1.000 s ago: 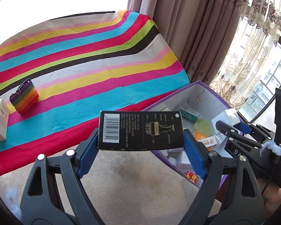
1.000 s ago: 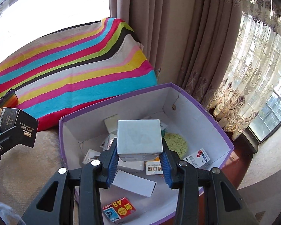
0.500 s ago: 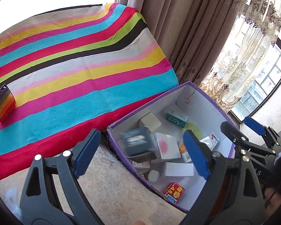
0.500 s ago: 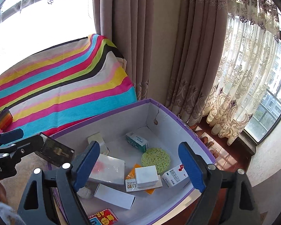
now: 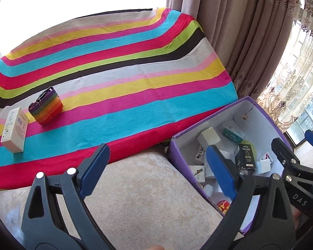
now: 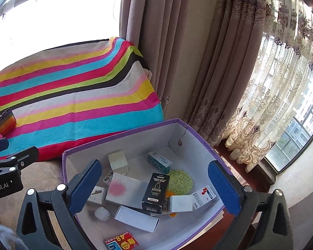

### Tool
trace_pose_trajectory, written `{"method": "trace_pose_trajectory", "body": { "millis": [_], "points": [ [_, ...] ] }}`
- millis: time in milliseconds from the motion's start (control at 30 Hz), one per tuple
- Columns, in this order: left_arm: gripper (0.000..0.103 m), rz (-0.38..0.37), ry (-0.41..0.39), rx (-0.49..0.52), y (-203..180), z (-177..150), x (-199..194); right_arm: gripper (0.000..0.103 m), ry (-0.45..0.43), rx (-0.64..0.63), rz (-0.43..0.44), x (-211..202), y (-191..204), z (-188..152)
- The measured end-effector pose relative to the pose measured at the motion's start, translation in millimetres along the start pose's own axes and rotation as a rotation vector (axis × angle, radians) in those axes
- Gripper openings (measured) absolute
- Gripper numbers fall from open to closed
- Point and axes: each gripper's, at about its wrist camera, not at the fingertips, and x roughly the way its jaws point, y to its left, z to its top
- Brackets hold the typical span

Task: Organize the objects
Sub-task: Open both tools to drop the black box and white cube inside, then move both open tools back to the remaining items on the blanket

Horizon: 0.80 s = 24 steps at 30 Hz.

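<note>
From the left wrist view, your left claw (image 5: 157, 174) stands wide apart and holds nothing, hanging over the beige cushion (image 5: 139, 198) just beside the purple box (image 5: 258, 102). The things left to gather sit well apart from it on the striped blanket (image 5: 119, 79): the white carton (image 5: 14, 130) at about 9 o'clock and the rainbow bundle (image 5: 46, 108) just beyond it, toward 10 o'clock. Take the carton as the next pick, I'd judge — it stands upright on soft cloth, so come in level and close across its narrow faces (a push from the side would likely topple it). Keep the pads low on its body, since a hold near the top could let it swing.

From the right wrist view, your right claw (image 6: 154, 184) is also spread wide and empty, poised above the open box. Inside, the black carton (image 6: 155, 193) lies propped on the grey-white box (image 6: 125, 190), with the small white cube (image 6: 180, 203) at 3 o'clock of it and the green sponge (image 6: 180, 180) behind. The pile looks loose — anything more should go toward the bare floor of the box at 12 o'clock, near the teal carton (image 6: 159, 162), not on top of the heap. Lift this claw clear of the rim before you swing left, so it does not cross the left claw at 9 o'clock.
</note>
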Motion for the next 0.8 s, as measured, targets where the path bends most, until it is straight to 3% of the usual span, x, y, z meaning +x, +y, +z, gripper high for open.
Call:
{"method": "trace_pose_trajectory", "body": {
  "millis": [167,367,533,700,800],
  "points": [
    [0.095,0.028,0.015,-0.022,30,-5,-5,0.103,0.0,-0.01,-0.003,-6,18,7],
    [0.095,-0.146,0.132,-0.116,93,-10,3,0.103,-0.019,-0.141,-0.008,-10,58,5],
    [0.094,-0.185,0.241,-0.241,167,-2,32,0.103,0.016,-0.136,0.202,-15,78,2],
    [0.09,-0.07,0.26,-0.285,244,10,55,0.103,-0.003,-0.193,0.245,-22,103,4],
    [0.086,0.019,0.252,-0.348,286,3,50,0.103,-0.003,-0.21,0.277,-23,115,6]
  ]
}}
